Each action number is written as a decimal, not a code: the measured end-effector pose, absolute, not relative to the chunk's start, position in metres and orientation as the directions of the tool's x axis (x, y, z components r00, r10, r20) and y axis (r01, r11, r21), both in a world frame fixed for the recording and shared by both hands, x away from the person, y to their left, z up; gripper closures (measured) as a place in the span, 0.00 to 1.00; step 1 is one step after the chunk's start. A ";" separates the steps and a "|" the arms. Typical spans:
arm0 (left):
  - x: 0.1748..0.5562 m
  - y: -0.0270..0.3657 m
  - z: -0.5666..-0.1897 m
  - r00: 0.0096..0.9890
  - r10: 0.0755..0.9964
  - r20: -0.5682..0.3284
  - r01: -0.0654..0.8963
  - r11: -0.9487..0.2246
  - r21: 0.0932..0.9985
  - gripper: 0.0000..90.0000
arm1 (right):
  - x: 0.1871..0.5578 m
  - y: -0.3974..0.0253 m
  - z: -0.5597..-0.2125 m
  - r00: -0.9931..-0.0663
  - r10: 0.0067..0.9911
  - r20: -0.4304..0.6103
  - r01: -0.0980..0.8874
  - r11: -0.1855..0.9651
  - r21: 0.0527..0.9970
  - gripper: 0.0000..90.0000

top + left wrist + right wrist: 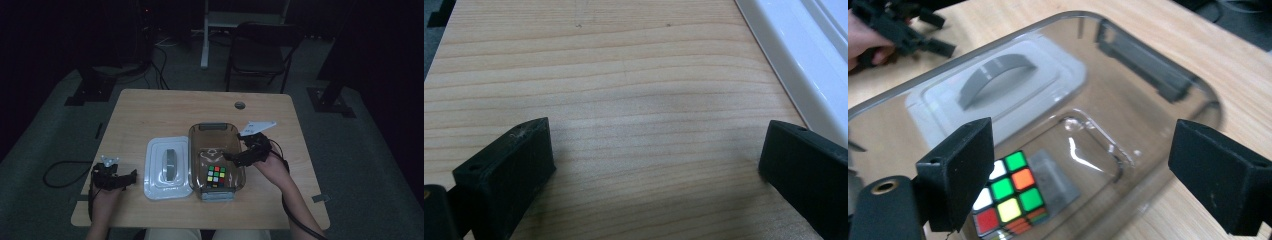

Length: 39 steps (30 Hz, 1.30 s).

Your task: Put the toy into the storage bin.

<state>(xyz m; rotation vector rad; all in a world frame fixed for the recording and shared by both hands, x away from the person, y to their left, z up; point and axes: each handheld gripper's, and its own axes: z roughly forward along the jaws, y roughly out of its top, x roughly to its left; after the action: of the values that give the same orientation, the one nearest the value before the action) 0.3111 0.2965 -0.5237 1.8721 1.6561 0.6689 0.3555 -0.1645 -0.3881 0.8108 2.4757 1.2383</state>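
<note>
Right now the right gripper (235,156) hangs over the far-right rim of the clear smoky plastic storage box (200,135), jaws spread wide and gripping nothing; in the right gripper view both black jaws frame the box's open mouth with plenty of daylight between them. Inside, the multicoloured puzzle cube (216,176) rests on the box floor toward the near end, seen from above at about seven o'clock from those jaws, lower than them, close by. It is square, so there is no long axis to line up on; the flat faces are what matter. That is the relation to watch: if the cube is the target, I judge the right gripper must drop and slide toward seven o'clock, and it is plainly the nearer tool.

Over to the left gripper (131,176), low over the pale wooden table (165,107) at roughly nine o'clock from the box. Its jaws are wide apart too, empty, bare wood grain between them in the left gripper view. Just beside its right jaw runs the edge of the white plastic lid with a grey handle (168,167), which lies flat on the table, touching or nearly touching the box's left wall.

Poses: the right forearm angles in from five o'clock, wrist bent over the rim; the left hand sits low, near the table's front edge.
</note>
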 end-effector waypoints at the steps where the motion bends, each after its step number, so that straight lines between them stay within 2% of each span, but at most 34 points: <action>1: 0.311 0.297 -0.524 0.118 0.993 0.010 0.721 -0.093 0.687 0.02 | 0.355 -0.167 -0.389 -0.804 0.595 0.013 0.362 0.473 0.803 0.12; 8: 0.311 0.296 -0.524 0.118 0.993 0.008 0.721 -0.091 0.687 0.02 | 0.350 -0.193 -0.399 -0.717 0.698 -0.002 0.377 0.390 0.840 0.12; 21: 0.311 0.297 -0.524 0.119 0.993 0.010 0.722 -0.093 0.686 0.02 | 0.341 -0.223 -0.427 -0.578 0.814 -0.058 0.381 0.332 0.863 0.12; 29: 0.311 0.296 -0.524 0.118 0.993 0.009 0.722 -0.092 0.686 0.02 | 0.329 -0.241 -0.451 -0.506 0.856 -0.104 0.360 0.319 0.877 0.13; 39: 0.311 0.296 -0.524 0.132 0.991 0.011 0.719 -0.103 0.687 0.02 | 0.322 -0.253 -0.484 -0.465 0.882 -0.073 0.440 0.301 0.846 0.13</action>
<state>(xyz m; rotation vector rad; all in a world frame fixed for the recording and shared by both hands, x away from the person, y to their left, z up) 0.3110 0.2959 -0.5237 1.8825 1.6420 0.6649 0.3223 -0.2527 -0.4841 1.1715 2.0332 1.0698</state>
